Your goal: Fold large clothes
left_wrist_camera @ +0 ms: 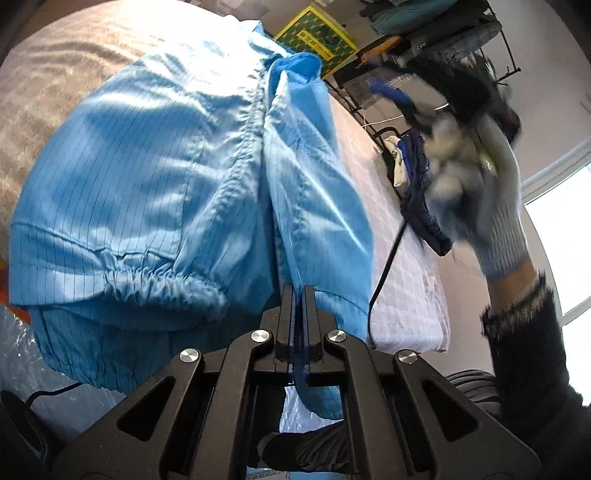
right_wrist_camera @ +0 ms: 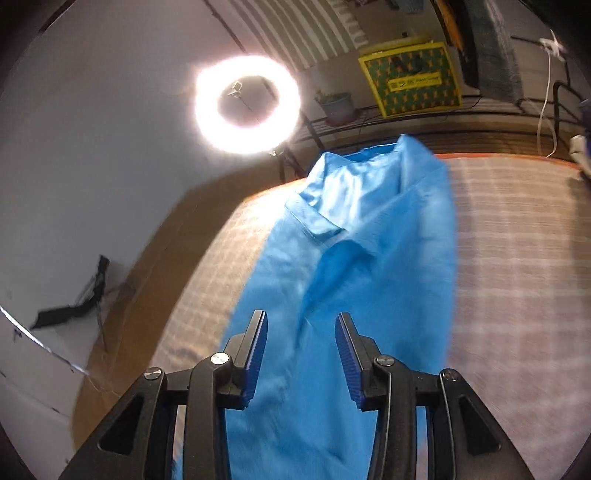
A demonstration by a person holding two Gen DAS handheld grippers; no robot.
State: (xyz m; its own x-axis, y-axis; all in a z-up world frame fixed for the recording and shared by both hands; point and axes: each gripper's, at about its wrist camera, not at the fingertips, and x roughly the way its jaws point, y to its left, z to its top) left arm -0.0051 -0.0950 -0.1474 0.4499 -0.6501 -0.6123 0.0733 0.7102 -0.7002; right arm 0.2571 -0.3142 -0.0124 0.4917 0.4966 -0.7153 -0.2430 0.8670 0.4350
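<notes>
A large light-blue garment [left_wrist_camera: 166, 177] with fine stripes and an elastic hem lies spread over the bed. In the left wrist view my left gripper [left_wrist_camera: 298, 290] is shut on a fold of its cloth near the hem. At the right of that view a hand in a white knit glove [left_wrist_camera: 495, 206] is blurred above the bed edge. In the right wrist view the same garment [right_wrist_camera: 369, 240] runs away from me, collar at the far end. My right gripper [right_wrist_camera: 301, 321] hovers over it with jaws apart; the blue pads [right_wrist_camera: 258, 354] press on nothing.
The bed has a checked sheet [right_wrist_camera: 517, 258]. A heap of dark blue and white clothes [left_wrist_camera: 417, 192] lies near its far edge, with a black cable [left_wrist_camera: 388, 266] beside the garment. A lit ring light [right_wrist_camera: 246, 103], a yellow-green box [right_wrist_camera: 412, 79] and a clothes rack [left_wrist_camera: 443, 33] stand behind.
</notes>
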